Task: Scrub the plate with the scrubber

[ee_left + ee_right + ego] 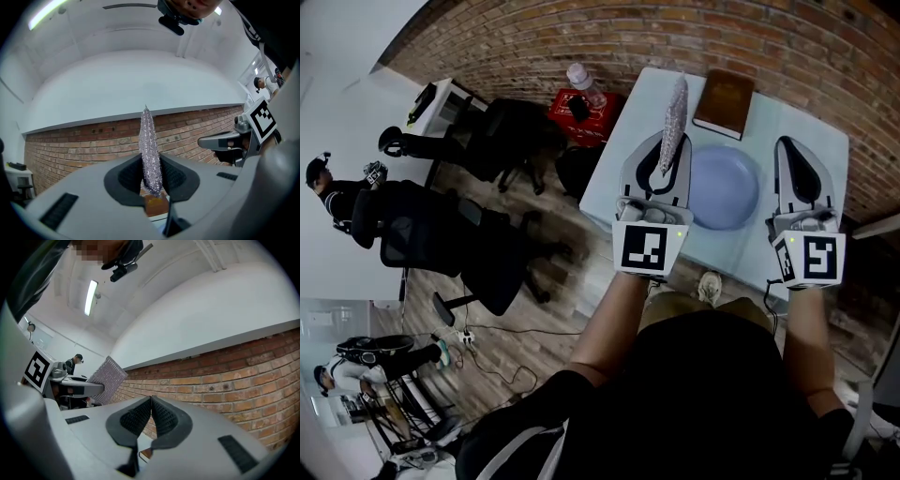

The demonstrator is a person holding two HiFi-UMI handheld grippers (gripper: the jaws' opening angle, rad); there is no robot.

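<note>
Brick wall backs a pale blue table. The lavender plate lies flat on the table, with a brown book at its 12 o'clock. Your left gripper is clamped on the silver mesh scrubber, pinched at its lower end so most of the pad stands free beyond the jaws. The scrubber sits at the plate's 10 o'clock, apart from it. Your right gripper, at the plate's 3 o'clock, has its jaws pressed together on nothing. Both grippers tilt up toward the wall, so scrubbing looks not yet begun. The empty right gripper probably waits to steady the plate.
</note>
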